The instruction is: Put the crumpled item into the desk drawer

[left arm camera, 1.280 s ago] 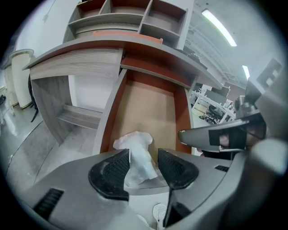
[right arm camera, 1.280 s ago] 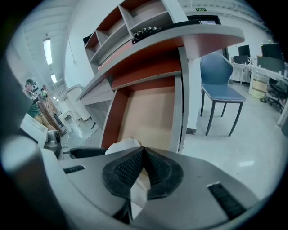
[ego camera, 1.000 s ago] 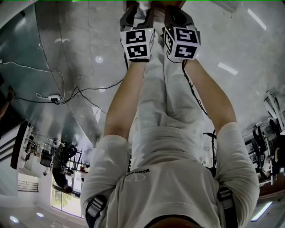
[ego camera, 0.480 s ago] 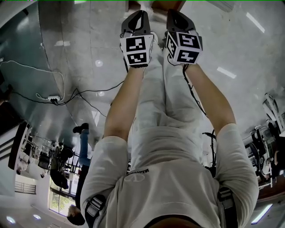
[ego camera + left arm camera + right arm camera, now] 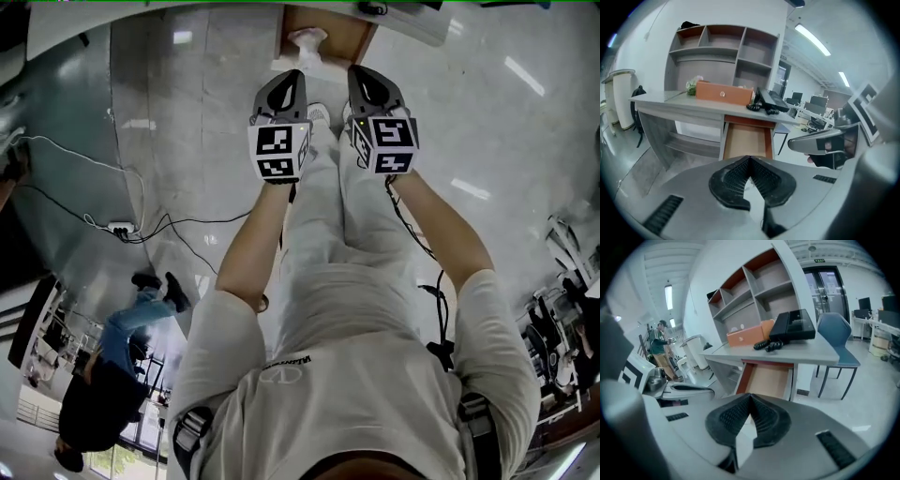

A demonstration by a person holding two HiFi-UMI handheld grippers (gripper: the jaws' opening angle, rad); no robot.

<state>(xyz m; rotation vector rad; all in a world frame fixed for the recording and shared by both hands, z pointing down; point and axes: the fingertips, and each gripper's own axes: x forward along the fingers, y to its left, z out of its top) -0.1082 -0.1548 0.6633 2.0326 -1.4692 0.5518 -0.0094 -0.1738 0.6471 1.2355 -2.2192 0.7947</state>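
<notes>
Office floor of glossy pale tiles [image 5: 187,141] spreads under a gray desk [image 5: 693,105], whose one drawer [image 5: 747,138] stands pulled out below the desktop, showing a bare brown bottom in both gripper views. On the desk, toward its back, sits a shelf unit [image 5: 722,51] with open compartments; in front of that lies an orange box [image 5: 724,94], and beside the box a black device [image 5: 793,325] with a coiled cord [image 5: 761,108]. A blue chair [image 5: 836,341] stands just past one end of the desk. Seen from the head view, the white crumpled item [image 5: 307,39] lies at the near left part of the drawer, though whether it rests fully inside or on the front edge cannot be told. Both tools hover in front of the desk, side by side and apart from the drawer: the left gripper [image 5: 291,75] is clenched with its pads meeting and nothing between them, and the right gripper [image 5: 361,73] is likewise closed and empty.
</notes>
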